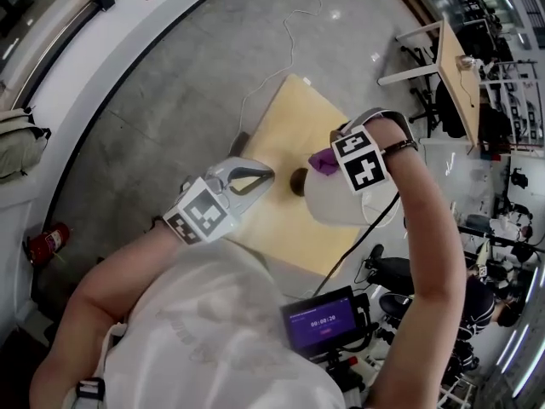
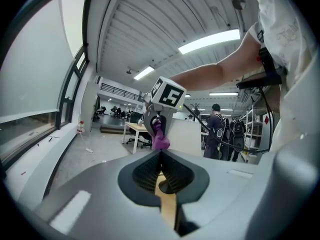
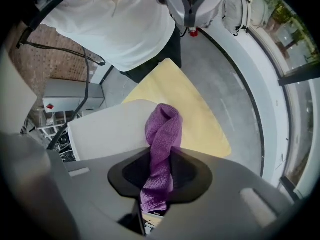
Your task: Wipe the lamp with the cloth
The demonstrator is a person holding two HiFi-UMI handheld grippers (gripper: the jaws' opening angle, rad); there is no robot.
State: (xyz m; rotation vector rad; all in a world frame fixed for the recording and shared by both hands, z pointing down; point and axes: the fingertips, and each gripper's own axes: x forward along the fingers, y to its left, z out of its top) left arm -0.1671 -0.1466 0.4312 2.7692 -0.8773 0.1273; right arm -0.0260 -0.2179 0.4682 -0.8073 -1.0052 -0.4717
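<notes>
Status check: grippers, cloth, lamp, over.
Right gripper shut on purple cloth, at the lamp shade; contact unclear. Left gripper shut, empty, beside it. Nothing blocking.

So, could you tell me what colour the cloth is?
The cloth is purple, clearest in the right gripper view.

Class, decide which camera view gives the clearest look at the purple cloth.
The right gripper view: the purple cloth fills the centre, twisted and clamped in the right gripper. The head view shows only a small purple patch at that gripper; the left gripper view shows it small and distant.
</notes>
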